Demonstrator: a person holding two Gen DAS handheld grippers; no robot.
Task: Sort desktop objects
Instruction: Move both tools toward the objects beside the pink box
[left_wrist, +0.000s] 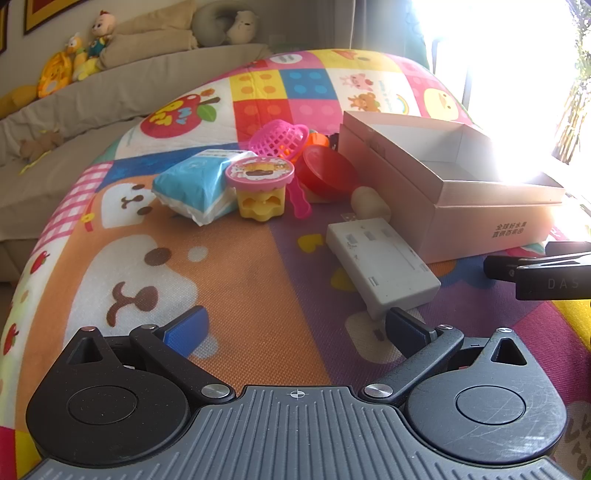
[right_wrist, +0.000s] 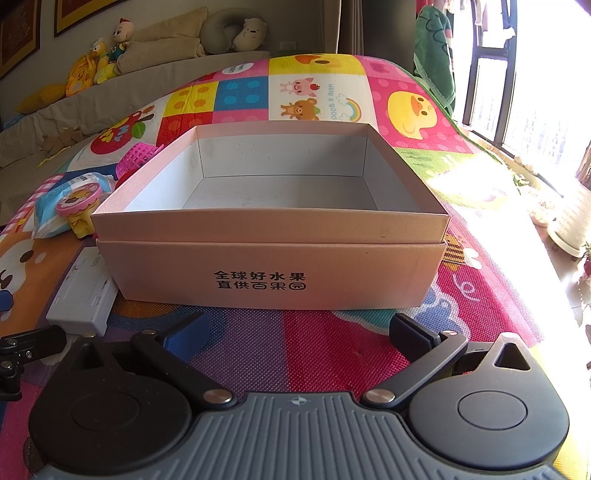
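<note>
Left tool (left_wrist: 295, 328) spread wide, empty. Gray block (left_wrist: 382, 264) just ahead: stiff, maybe light. Grab across narrow sides.

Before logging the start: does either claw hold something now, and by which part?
Nothing is held: the left claw and the right claw are both open and empty above the play mat.
</note>
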